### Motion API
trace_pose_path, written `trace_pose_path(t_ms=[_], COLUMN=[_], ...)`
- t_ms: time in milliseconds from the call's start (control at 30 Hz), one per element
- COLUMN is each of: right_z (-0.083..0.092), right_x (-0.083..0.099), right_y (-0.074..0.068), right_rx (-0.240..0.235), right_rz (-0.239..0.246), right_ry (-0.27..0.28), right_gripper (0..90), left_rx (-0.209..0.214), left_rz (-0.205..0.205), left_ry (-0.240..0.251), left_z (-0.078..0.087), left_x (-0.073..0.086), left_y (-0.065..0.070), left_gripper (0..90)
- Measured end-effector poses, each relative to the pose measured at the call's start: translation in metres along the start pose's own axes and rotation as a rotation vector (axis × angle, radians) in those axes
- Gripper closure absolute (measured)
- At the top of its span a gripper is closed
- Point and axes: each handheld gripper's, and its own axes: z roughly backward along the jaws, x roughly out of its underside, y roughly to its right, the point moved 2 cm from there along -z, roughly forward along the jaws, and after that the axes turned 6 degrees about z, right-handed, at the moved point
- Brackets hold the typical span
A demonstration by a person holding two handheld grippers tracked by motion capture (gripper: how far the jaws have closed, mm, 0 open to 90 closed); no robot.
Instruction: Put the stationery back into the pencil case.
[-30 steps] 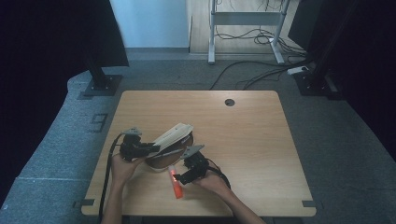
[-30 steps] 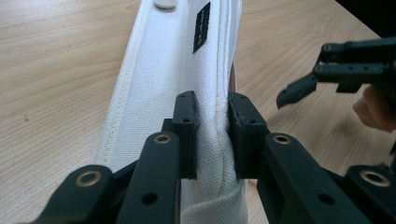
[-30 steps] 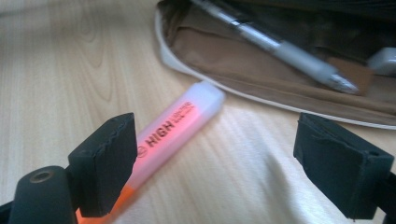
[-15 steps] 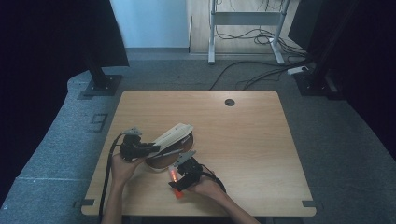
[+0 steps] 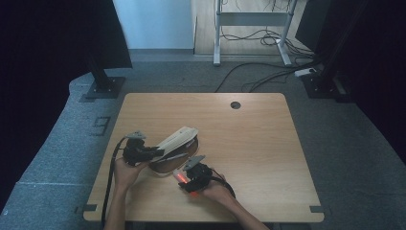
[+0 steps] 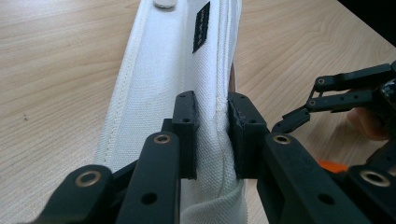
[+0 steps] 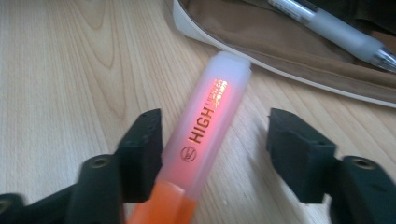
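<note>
The orange highlighter (image 7: 205, 135) lies on the wooden table (image 5: 268, 143) between the jaws of the right gripper (image 7: 215, 154), its frosted cap printed with the word "HIGH" in orange letters beside a small round logo; a smaller line of print further up the cap is too glary to read. The right gripper's jaws have just been closing around it: one pad is against the highlighter's side while the other stands off with bare wood between, so nothing is pinched yet. In the high view the highlighter (image 5: 182, 178) glows orange-red near the front edge of the table, just in front of the pencil case (image 5: 174, 148), with the right gripper (image 5: 192, 178) over it. The pencil case is a white canvas pouch with a brown lining, lying open; in the right gripper view a pen (image 7: 327, 28) with a translucent grey barrel rests inside it on the brown lining. The left gripper (image 6: 212, 135) is pressed together on the case's white upper flap (image 6: 205, 70), pinching a stitched seam of the cloth between its pads. A small black label (image 6: 201, 27) is sewn on the flap, its writing too small to read, and a white button (image 6: 164, 3) sits at the flap's far end
</note>
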Motion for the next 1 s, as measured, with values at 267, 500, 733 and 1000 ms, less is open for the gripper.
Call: trace_pose_path(t_ms=[267,500,733,1000], right_z=[0.009,0.012,0.021,0.03], right_x=[0.006,0.008,0.006,-0.002], right_y=[0.004,0.006,0.008,0.022], right_rx=[0.019,0.013,0.014,0.028], right_rz=[0.027,0.033,0.026,0.008], right_ry=[-0.019,-0.021,0.011,0.021], right_gripper=[61.4,65.4,65.5,65.5], left_rx=[0.002,-0.001,-0.002,-0.001], left_rz=[0.0,-0.001,-0.002,-0.002], left_ry=[-0.001,0.002,0.005,0.008], left_z=[-0.001,0.0,0.0,0.0], left_x=[0.0,0.0,0.0,0.0], left_y=[0.0,0.0,0.0,0.0], left_gripper=[74.6,74.8,74.9,75.0])
